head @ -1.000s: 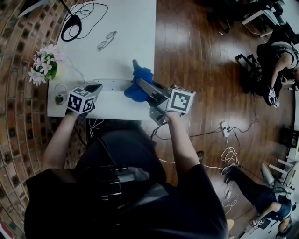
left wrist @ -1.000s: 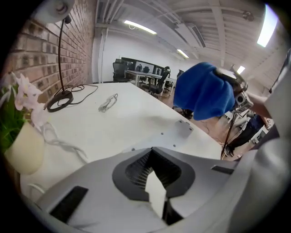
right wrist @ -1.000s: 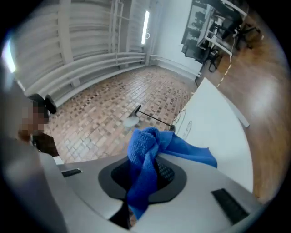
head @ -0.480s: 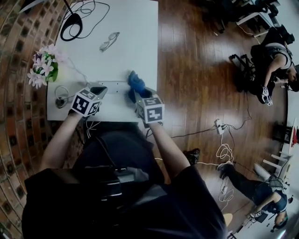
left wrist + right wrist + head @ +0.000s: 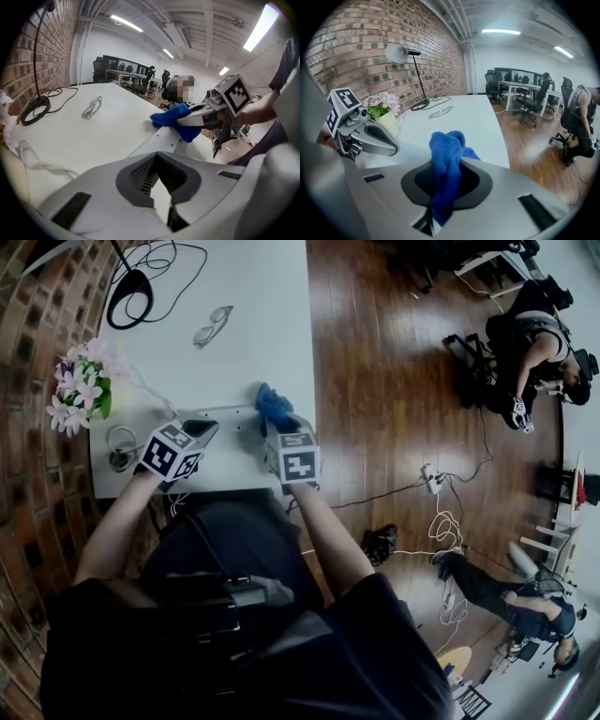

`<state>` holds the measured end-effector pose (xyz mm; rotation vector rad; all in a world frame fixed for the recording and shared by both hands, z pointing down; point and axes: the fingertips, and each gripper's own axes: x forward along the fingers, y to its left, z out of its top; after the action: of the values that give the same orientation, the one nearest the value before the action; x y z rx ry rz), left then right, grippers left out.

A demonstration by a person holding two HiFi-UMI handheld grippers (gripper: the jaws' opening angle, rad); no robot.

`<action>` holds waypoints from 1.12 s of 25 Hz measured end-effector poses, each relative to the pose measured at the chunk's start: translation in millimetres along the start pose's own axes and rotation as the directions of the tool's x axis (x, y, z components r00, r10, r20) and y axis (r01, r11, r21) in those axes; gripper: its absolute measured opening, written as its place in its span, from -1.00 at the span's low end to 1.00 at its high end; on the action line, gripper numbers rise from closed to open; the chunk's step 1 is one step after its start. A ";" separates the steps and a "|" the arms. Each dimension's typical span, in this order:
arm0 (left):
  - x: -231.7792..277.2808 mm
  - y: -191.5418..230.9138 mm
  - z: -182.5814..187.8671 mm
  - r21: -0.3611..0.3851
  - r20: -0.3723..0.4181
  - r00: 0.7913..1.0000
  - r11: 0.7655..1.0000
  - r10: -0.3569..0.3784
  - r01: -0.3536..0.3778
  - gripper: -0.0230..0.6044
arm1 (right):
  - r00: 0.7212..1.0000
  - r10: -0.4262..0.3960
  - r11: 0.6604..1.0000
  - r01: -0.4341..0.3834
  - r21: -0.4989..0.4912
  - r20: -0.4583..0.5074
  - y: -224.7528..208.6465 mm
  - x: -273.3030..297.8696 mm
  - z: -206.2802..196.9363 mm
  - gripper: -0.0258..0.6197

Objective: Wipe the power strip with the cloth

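The white power strip (image 5: pixel 228 418) lies along the near part of the white table (image 5: pixel 253 296). In the left gripper view the power strip (image 5: pixel 161 140) runs away from my jaws to the cloth. My left gripper (image 5: pixel 201 431) (image 5: pixel 161 190) is shut, its tips over the strip's left end; contact I cannot tell. My right gripper (image 5: pixel 273 426) (image 5: pixel 442 204) is shut on the blue cloth (image 5: pixel 274 403) (image 5: pixel 447 154). The cloth (image 5: pixel 172 117) rests bunched on the strip's right end, near the table's right edge.
A pot of pink and white flowers (image 5: pixel 79 386) stands at the left edge, with a coiled cable (image 5: pixel 120 442) below it. Glasses (image 5: pixel 213 326) and a black lamp base (image 5: pixel 127 287) lie farther back. Wooden floor with cables (image 5: pixel 441 521) lies to the right, where people sit.
My right gripper came down and leftward with the cloth, rolling over, from past the table's right edge onto the strip's right end. The left gripper stayed in place and tilted slightly.
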<state>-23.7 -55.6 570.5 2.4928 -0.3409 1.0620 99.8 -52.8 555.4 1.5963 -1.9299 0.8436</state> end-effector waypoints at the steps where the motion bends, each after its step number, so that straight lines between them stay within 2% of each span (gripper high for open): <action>1: -0.1 -0.6 0.4 0.007 0.003 1.000 1.000 -0.010 0.010 -0.91 | 1.000 -0.007 1.000 0.007 -0.010 -0.006 2.2 0.6 0.6 -0.78; 9: 0.5 -3.4 2.3 0.058 -0.003 0.995 0.993 -0.099 0.099 -0.91 | 0.996 0.002 0.999 -0.007 -0.052 -0.089 31.0 11.7 1.3 -0.78; 13: 0.5 -4.3 1.9 0.097 0.009 0.995 0.991 -0.097 0.096 -0.91 | 0.988 -0.017 0.996 0.003 -0.089 -0.154 32.9 14.7 -0.4 -0.78; 17: 0.5 -6.2 1.9 0.118 0.018 0.995 0.988 -0.098 0.096 -0.91 | 0.977 0.020 0.988 -0.052 -0.148 -0.211 57.8 21.7 1.6 -0.78; 22: 1.2 -5.7 1.9 0.146 0.037 0.995 0.986 -0.091 0.085 -0.91 | 0.973 0.020 0.970 -0.074 -0.232 -0.229 80.7 31.3 5.8 -0.78; 25: 1.0 -5.2 -0.1 0.157 0.045 0.995 0.985 -0.084 0.076 -0.91 | 0.971 0.040 0.971 -0.094 -0.219 -0.237 84.0 32.9 5.6 -0.78; 28: -0.3 -9.1 -0.4 0.205 0.034 0.995 0.975 -0.090 0.081 -0.90 | 0.969 0.046 0.967 -0.104 -0.233 -0.241 84.2 33.3 6.7 -0.78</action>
<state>-20.8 -47.2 568.1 2.6871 -0.1406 1.0576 10.8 -69.8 562.0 1.2287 -1.8533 0.7529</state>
